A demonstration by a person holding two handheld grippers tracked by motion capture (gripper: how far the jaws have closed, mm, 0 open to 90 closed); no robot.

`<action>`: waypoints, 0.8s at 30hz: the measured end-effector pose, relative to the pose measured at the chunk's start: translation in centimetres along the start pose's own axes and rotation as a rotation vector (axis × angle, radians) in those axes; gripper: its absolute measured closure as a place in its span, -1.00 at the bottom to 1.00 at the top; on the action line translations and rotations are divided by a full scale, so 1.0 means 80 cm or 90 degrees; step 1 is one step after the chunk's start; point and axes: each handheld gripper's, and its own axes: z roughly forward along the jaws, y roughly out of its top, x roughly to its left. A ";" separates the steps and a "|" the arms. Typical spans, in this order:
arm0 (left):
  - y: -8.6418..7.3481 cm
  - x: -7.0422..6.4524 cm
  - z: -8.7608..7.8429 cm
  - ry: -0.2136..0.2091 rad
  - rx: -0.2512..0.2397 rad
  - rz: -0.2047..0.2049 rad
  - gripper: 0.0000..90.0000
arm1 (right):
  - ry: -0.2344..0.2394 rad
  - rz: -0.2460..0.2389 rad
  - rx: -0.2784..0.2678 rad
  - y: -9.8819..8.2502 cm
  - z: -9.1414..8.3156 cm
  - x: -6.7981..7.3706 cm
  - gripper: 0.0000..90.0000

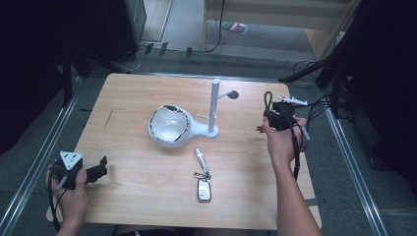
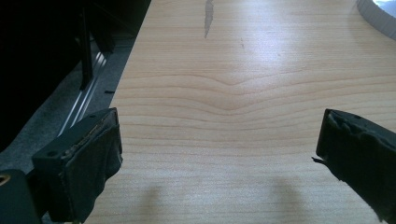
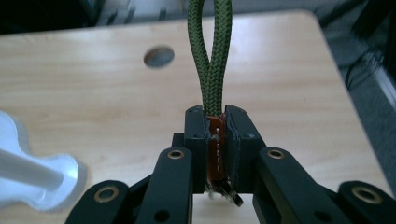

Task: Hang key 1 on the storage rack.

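Right gripper [image 3: 215, 140]: jaws clamped on the orange tab of a green braided cord loop [image 3: 211, 51], held above the right side of the pale wooden table [image 1: 137, 196]. Left gripper [image 2: 219, 154]: jaws spread wide, nothing between, low over the table's near-left corner. Mid-table: white bowl-based stand with upright post [image 1: 214, 105]; silver key fob [image 1: 203, 189].

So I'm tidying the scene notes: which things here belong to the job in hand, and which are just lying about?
In the job:
- right gripper, shut on the green cord loop by its orange end
- white stand with pegs and dish, likely the place to hang the loop

Lying about:
- key fob with small flashlight
- left gripper, open over the wooden table
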 end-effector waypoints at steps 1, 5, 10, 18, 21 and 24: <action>0.000 0.000 0.000 0.000 0.000 0.000 -0.99 | 0.000 0.000 0.000 0.000 0.000 0.000 0.81; 0.000 0.000 0.000 0.000 -0.001 -0.001 -0.99 | -0.005 -0.014 -0.072 0.001 -0.007 0.008 0.81; 0.000 0.000 0.000 -0.001 -0.001 -0.003 -0.99 | -0.019 -0.044 -0.155 0.001 -0.013 0.018 0.81; 0.000 0.000 0.000 -0.001 -0.001 -0.002 -0.99 | -0.006 -0.072 -0.207 0.001 -0.022 0.028 0.80; 0.000 0.000 0.000 0.000 0.000 -0.001 -0.99 | -0.005 -0.074 -0.212 0.001 -0.023 0.031 0.81; 0.000 0.000 0.000 0.000 0.000 -0.002 -0.99 | -0.001 -0.082 -0.214 0.000 -0.025 0.038 0.81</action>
